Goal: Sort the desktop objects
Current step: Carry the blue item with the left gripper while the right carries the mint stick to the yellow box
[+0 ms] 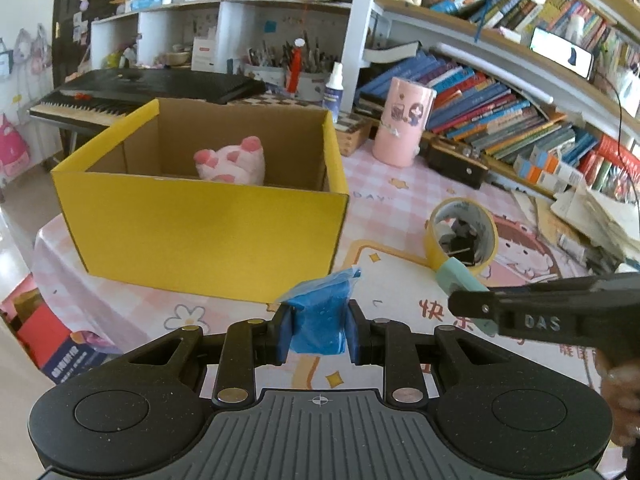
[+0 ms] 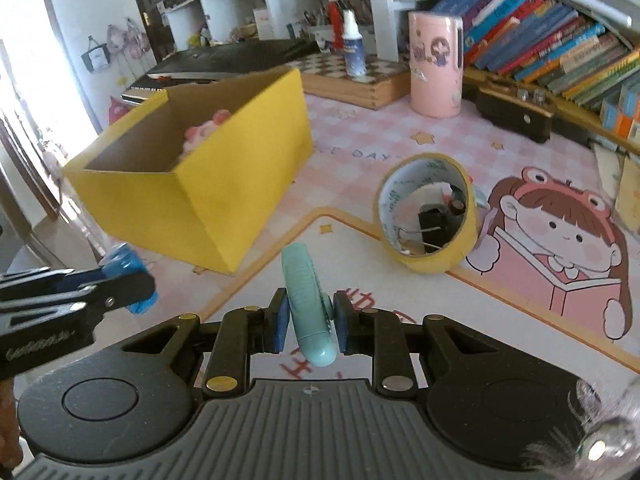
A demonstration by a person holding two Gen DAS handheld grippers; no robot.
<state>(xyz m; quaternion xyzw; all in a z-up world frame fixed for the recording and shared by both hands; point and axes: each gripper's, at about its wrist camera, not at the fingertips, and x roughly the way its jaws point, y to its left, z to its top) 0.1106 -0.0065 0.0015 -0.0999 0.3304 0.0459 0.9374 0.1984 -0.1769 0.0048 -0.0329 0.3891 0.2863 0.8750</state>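
My left gripper (image 1: 318,330) is shut on a blue packet (image 1: 320,312) and holds it above the table, in front of the open yellow cardboard box (image 1: 200,232). A pink plush toy (image 1: 232,162) lies inside the box. My right gripper (image 2: 308,322) is shut on a teal comb-like object (image 2: 306,304) and holds it above the mat. In the left wrist view the right gripper (image 1: 472,300) comes in from the right with the teal object (image 1: 460,276). In the right wrist view the left gripper (image 2: 132,288) holds the blue packet (image 2: 124,262) at the left. A yellow tape roll (image 1: 462,234) (image 2: 430,212) stands on the mat with black binder clips (image 2: 434,220) inside it.
A pink cylinder (image 1: 404,120) (image 2: 436,64) stands behind the tape. A white spray bottle (image 2: 354,46), a wooden checkered box (image 2: 352,76), a dark small box (image 2: 516,114) and rows of books (image 1: 500,120) line the back and right. A keyboard (image 1: 120,96) lies behind the yellow box (image 2: 192,184).
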